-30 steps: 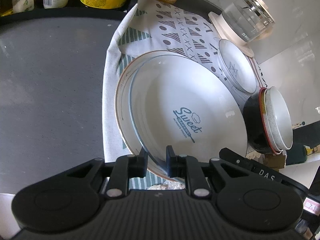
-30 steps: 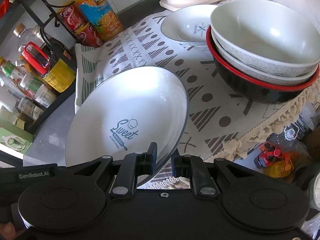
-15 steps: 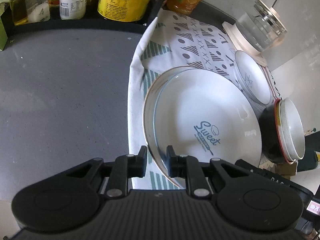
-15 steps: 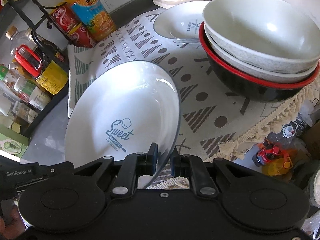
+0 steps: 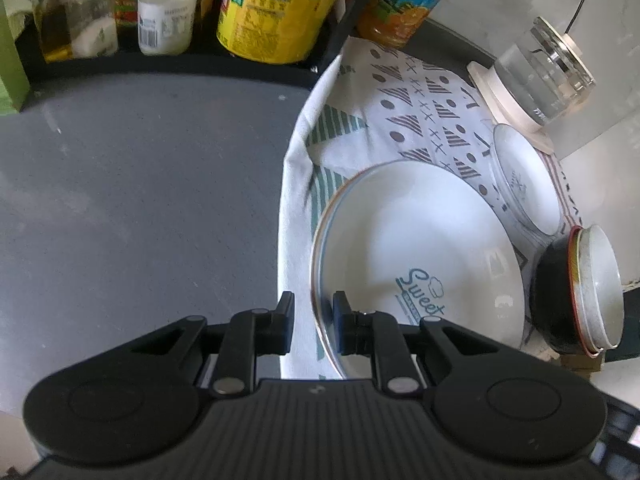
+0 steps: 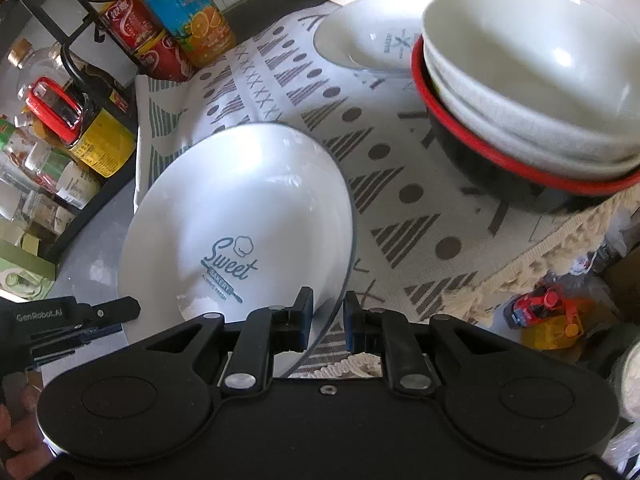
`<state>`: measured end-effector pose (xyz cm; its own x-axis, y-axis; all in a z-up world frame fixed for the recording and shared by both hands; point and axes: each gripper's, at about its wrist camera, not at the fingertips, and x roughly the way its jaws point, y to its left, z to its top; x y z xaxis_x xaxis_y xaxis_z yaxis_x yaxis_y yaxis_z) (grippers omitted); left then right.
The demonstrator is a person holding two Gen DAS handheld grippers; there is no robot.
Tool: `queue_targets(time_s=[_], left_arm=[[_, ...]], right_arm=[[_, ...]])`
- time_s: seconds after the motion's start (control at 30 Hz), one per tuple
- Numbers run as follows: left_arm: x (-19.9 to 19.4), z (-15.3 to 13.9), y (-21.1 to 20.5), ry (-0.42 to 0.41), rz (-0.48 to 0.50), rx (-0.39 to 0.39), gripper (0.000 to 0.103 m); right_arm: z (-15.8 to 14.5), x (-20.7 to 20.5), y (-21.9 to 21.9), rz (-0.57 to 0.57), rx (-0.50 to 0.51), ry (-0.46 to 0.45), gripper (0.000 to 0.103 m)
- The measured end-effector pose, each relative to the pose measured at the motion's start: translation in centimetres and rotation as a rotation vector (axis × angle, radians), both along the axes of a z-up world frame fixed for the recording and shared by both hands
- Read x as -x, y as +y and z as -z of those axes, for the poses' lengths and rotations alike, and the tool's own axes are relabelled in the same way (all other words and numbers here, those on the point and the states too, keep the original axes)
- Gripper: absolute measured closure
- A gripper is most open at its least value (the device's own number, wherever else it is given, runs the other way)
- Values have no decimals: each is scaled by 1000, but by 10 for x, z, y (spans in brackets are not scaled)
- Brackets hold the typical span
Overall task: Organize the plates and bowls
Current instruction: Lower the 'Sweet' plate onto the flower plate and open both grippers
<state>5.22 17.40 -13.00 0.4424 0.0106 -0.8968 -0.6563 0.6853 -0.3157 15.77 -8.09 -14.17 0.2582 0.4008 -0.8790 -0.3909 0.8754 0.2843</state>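
A large white plate [image 5: 420, 240] printed "Sweet Bakery" is held tilted above the patterned cloth [image 5: 404, 92]. My left gripper [image 5: 312, 320] straddles its left rim with a small gap on the outer side. My right gripper [image 6: 328, 320] is shut on the plate's right rim [image 6: 332, 308]; the plate [image 6: 240, 216] fills that view's left. A small white plate [image 5: 524, 180] lies behind, also in the right wrist view [image 6: 368, 36]. A stack of bowls [image 6: 528, 92], white ones inside a black and red one, stands at the right [image 5: 580, 292].
A rack of jars and bottles [image 5: 256, 12] lines the far edge. An orange juice bottle [image 6: 180, 12] and red cans stand by the cloth. A glass kettle on a base [image 5: 540, 72] is behind the small plate. Grey countertop [image 5: 140, 200] lies left of the cloth.
The plate has been lifted off the plate it lay on and carried, more upright now. The left jaws have loosened slightly at the rim. The right gripper keeps its hold.
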Motion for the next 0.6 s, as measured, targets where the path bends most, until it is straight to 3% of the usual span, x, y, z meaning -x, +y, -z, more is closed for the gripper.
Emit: queue_targets(time_s=[0.17, 0.27, 0.33, 0.37, 0.53, 0.6], left_arm=[[-10, -12, 4, -22, 19, 19, 85], [-20, -24, 3, -46, 23, 2, 70], [-28, -31, 1, -63, 29, 1, 61], [-32, -34, 1, -72, 33, 3, 59], [-57, -47, -4, -107, 44, 11, 50], [-68, -51, -7, -116, 50, 10, 44]], right_arm=[[-20, -8, -2, -29, -15, -28, 76], [-36, -14, -1, -43, -43, -61, 72], [-48, -19, 0, -46, -58, -84, 64], [-52, -21, 1, -47, -64, -92, 58], [-71, -41, 3, -40, -105, -122, 49], [-78, -49, 3, -36, -114, -139, 40]])
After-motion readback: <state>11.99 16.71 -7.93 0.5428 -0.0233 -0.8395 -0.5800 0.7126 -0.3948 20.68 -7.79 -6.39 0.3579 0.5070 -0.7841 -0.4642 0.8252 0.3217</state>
